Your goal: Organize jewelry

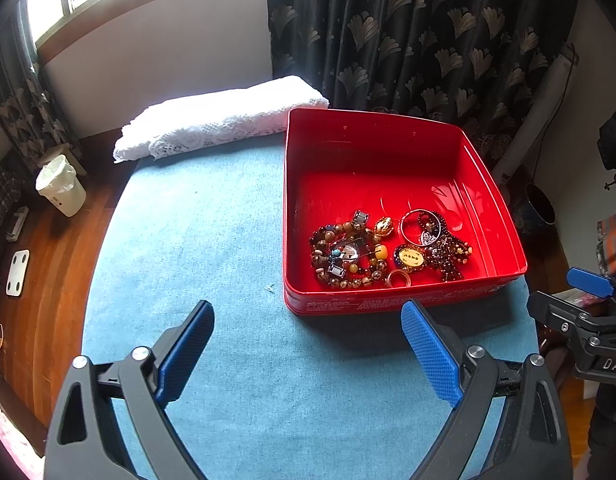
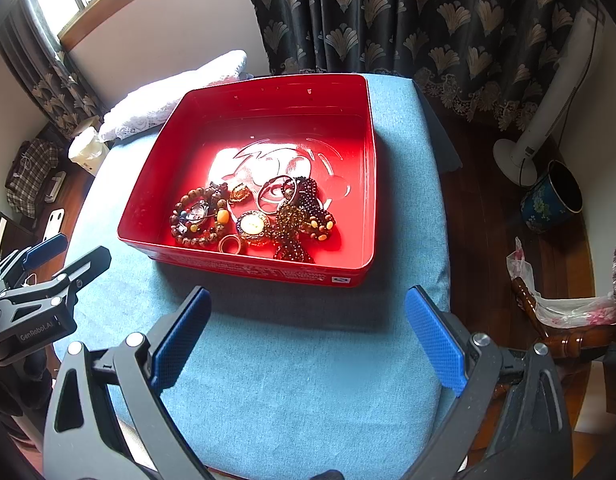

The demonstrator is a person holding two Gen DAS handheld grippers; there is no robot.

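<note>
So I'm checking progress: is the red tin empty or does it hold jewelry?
Not empty. The red tin is open, and a beaded bracelet, rings and other pieces lie clustered at its near side.

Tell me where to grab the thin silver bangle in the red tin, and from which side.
Probably from above, pinching the silver bangle at its far-left arc: it lies flat, its near-right side overlaps the dark beaded piece, and the red tin walls block a sideways approach. Both the left hand-held gripper and the right hand-held gripper are open and empty.

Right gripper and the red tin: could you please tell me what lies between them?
Only bare blue cloth lies between the open right gripper and the red tin, seen in the right wrist view.
</note>
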